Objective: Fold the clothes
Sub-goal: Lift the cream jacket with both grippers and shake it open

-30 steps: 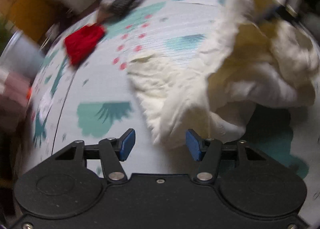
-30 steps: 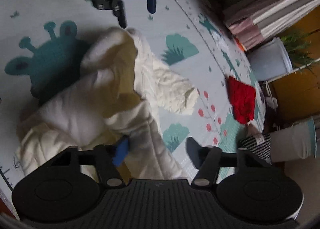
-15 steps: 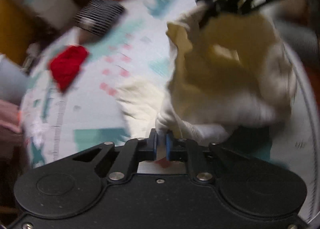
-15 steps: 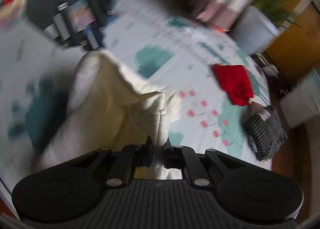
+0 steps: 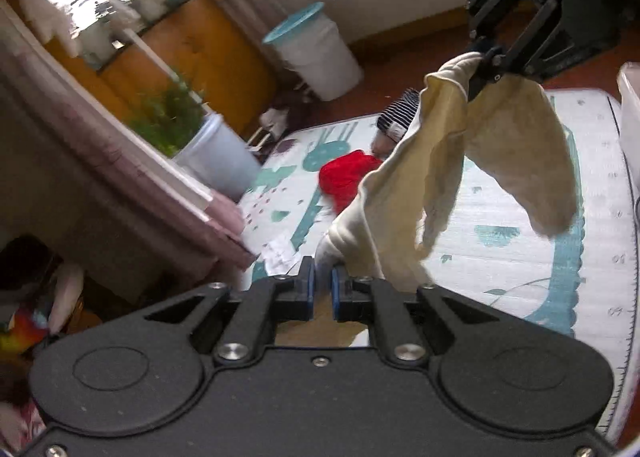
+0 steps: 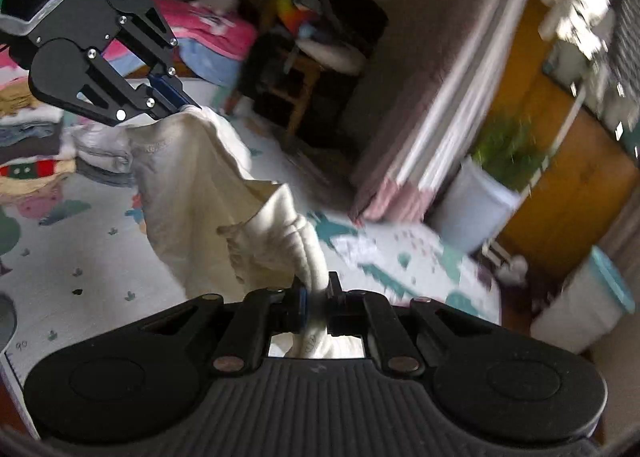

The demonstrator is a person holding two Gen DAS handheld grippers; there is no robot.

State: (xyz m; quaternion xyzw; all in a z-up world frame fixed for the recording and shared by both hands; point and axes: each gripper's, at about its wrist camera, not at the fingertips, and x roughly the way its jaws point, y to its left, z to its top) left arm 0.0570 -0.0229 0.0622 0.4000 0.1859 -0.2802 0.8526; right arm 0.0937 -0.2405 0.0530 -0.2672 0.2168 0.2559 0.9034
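Observation:
A cream garment [image 5: 516, 145] hangs stretched in the air between both grippers, above a patterned play mat [image 5: 504, 269]. In the left wrist view my left gripper [image 5: 323, 281] is shut on one bunched edge of it. Up at the right, my right gripper [image 5: 482, 69] pinches the other end, and two loose flaps droop below it. The right wrist view shows my right gripper [image 6: 316, 291] shut on a thick rolled edge of the cream garment [image 6: 192, 185], with my left gripper [image 6: 182, 103] holding the far corner at upper left.
A red garment [image 5: 344, 177] and a striped one [image 5: 400, 113] lie on the mat's far side. A white bin with a teal lid [image 5: 316, 53] and a potted plant [image 5: 216, 153] stand beyond. A pile of clothes [image 6: 32, 149] sits left; a wooden chair [image 6: 312, 69] stands behind.
Both grippers went from open over the garment on the mat to shut on it. They then rose, lifting the garment off the mat and spreading it between them.

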